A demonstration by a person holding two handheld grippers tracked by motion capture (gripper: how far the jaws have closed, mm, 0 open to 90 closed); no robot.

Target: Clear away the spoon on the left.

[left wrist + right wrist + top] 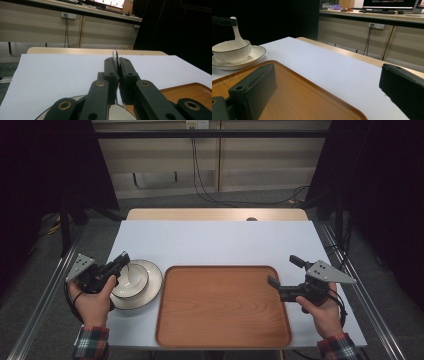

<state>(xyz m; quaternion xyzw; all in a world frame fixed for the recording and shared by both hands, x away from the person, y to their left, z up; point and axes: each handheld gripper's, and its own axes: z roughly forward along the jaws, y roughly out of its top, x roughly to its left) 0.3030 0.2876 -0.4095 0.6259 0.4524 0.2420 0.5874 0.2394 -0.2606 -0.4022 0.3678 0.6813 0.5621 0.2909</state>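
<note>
A white bowl [131, 279] with a dark rim sits on a white plate [150, 290] at the table's left; the bowl [230, 51] and plate [257, 55] also appear in the right gripper view. A white spoon [237, 32] stands in the bowl. My left gripper [124, 259] is shut on the spoon's handle [115, 56] above the bowl. A wooden tray [222, 307] lies in the middle. My right gripper [285, 271] hovers open over the tray's right edge, nothing between its jaws.
The table [215, 240] has a white top with a wooden strip at the back edge. Cables [210, 195] hang down the wall behind. Metal rails run along both sides of the table.
</note>
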